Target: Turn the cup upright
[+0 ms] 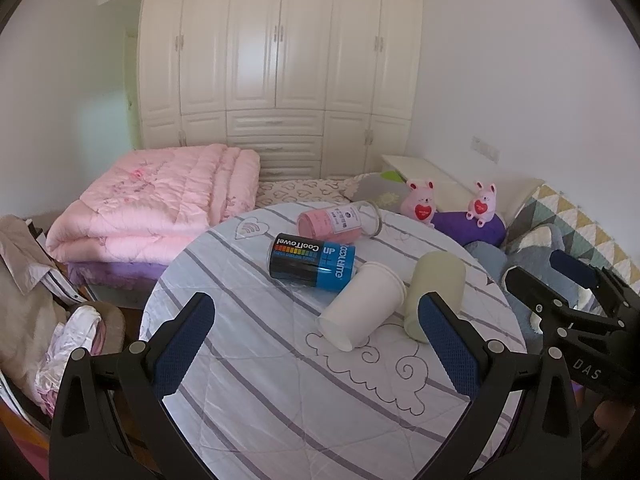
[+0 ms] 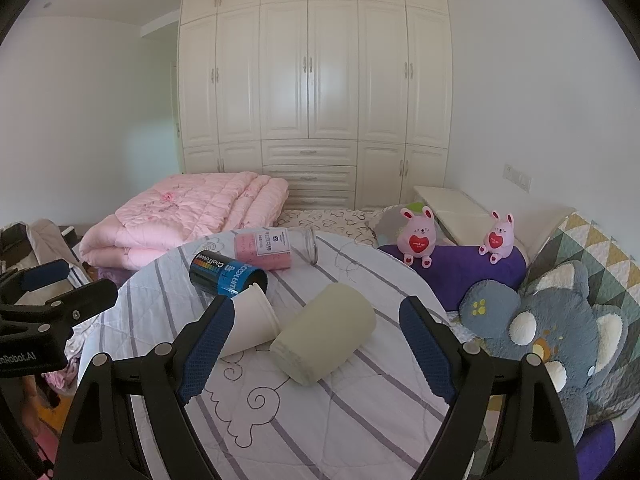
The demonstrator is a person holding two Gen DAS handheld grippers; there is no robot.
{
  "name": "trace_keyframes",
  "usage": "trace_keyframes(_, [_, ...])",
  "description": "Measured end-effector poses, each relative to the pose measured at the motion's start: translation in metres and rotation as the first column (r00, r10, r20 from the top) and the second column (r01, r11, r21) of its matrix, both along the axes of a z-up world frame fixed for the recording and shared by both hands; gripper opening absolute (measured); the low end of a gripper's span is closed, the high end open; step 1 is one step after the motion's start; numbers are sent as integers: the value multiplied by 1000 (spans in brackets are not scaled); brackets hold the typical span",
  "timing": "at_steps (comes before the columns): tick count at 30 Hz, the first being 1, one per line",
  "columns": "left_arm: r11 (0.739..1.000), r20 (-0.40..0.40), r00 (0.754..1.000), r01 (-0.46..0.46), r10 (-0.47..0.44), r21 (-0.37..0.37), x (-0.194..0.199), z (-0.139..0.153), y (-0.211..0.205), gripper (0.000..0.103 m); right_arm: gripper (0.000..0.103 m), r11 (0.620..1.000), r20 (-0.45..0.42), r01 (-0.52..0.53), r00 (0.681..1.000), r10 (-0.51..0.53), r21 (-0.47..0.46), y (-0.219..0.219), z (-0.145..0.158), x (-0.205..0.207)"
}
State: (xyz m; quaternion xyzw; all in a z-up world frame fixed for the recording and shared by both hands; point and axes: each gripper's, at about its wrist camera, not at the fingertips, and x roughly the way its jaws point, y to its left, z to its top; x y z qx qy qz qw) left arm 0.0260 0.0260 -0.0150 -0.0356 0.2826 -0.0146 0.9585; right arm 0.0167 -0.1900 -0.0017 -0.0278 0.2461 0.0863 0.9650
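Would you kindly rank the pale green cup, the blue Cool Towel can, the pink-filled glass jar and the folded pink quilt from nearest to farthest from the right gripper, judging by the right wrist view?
1. Pale green cup: lying on its side, right ahead of the right gripper.
2. Blue Cool Towel can: ahead, to the left.
3. Pink-filled glass jar: behind the can.
4. Folded pink quilt: on the bed, far left.

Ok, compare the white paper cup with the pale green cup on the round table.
The white paper cup is smooth, bright white and tapers clearly toward its base; the pale green plastic cup is matte, yellowish-green and looks wider and more nearly straight-sided. In the left wrist view the white cup's base points toward the camera and the green cup's rim does. Both lie on their sides, next to each other on the striped tablecloth.
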Motion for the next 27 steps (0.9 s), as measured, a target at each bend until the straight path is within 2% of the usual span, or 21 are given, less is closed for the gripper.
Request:
trace_keyframes(16, [1000,-3,1000,-6,6,14,-1,-5,-4,103,86,1000,-27,6,1000,-6,4,3,-7,3])
trace_keyframes(27, [1000,-40,999,3,-2,25,12,-13,-7,103,86,1000,-59,11,998,-10,9,-2,-15,13])
